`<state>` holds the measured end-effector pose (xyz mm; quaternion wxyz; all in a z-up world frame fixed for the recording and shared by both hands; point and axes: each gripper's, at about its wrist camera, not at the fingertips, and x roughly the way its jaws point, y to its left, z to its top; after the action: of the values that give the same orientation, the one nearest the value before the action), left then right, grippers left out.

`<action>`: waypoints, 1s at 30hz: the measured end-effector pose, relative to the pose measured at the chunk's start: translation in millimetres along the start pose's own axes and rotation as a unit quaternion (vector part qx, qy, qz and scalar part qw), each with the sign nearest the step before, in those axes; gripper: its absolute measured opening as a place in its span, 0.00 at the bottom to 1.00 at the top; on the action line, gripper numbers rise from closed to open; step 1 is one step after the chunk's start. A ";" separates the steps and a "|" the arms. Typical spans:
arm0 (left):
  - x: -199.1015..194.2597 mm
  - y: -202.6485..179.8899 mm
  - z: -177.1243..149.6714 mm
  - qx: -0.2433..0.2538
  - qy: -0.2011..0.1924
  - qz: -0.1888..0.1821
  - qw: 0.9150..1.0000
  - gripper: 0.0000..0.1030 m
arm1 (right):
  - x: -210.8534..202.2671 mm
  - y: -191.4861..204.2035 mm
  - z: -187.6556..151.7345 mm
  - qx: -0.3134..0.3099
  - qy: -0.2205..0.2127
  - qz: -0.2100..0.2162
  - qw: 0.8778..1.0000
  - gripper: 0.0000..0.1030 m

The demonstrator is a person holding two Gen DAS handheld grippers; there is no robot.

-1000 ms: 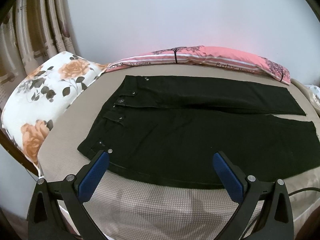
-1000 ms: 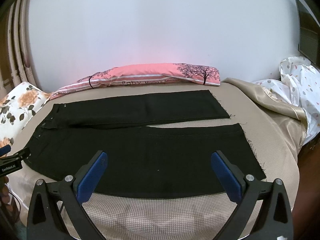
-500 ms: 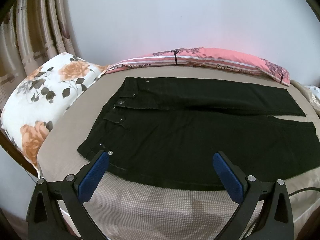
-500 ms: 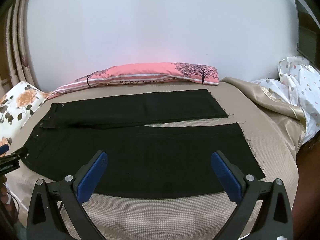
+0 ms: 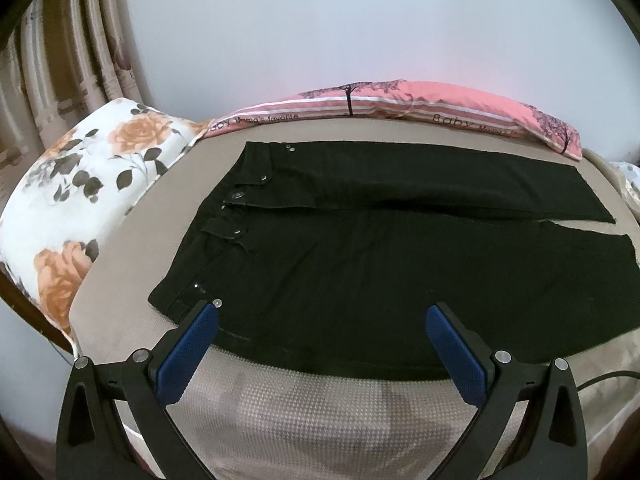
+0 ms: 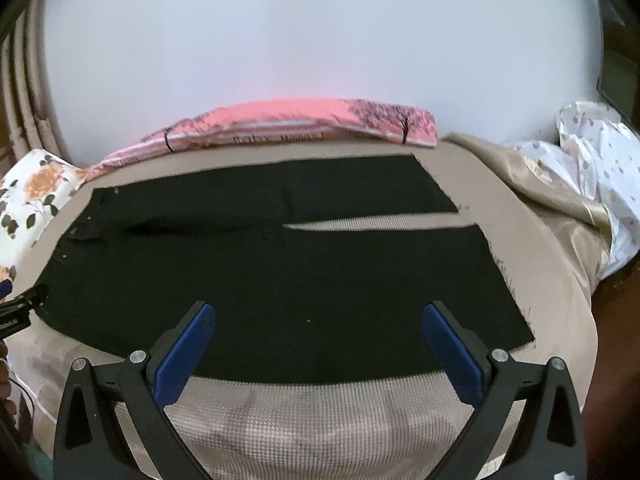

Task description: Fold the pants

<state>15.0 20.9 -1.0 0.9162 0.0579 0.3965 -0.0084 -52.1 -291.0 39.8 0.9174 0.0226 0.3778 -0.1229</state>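
Black pants (image 5: 360, 264) lie flat on the beige bed, waistband with metal buttons at the left, both legs running right. They also show in the right wrist view (image 6: 280, 280), with a narrow gap between the leg ends. My left gripper (image 5: 322, 316) is open and empty, hovering over the near edge of the pants by the waistband. My right gripper (image 6: 318, 314) is open and empty over the near leg. The left gripper's tip shows at the left edge of the right wrist view (image 6: 16, 312).
A floral pillow (image 5: 80, 200) lies left of the waistband. A pink bolster (image 5: 400, 108) runs along the wall behind the pants. A satin cover and dotted white sheet (image 6: 580, 184) are bunched at the right. The bed's front edge (image 5: 320, 420) is just under the grippers.
The right wrist view has shifted and blurred; the pants sit lower and closer in it. The left gripper has barely moved. Both grippers stay open.
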 end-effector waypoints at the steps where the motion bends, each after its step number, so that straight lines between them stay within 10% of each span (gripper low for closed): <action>1: 2.4 0.7 0.6 0.002 0.001 0.001 1.000 1.00 | 1.7 0.8 0.1 -0.002 0.004 -0.001 1.000 1.00; 15: 42.1 19.4 18.8 0.000 0.047 -0.021 0.999 1.00 | 42.1 25.1 13.9 -0.037 0.051 -0.010 0.998 1.00; 30: 127.8 99.7 115.2 -0.034 0.024 -0.006 0.999 1.00 | 112.2 89.7 92.8 -0.042 0.041 0.095 0.994 1.00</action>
<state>192.3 110.8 -5.9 0.9080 0.0249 0.4183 0.0010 110.2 -240.0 23.0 0.9090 0.0251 0.4156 -0.0182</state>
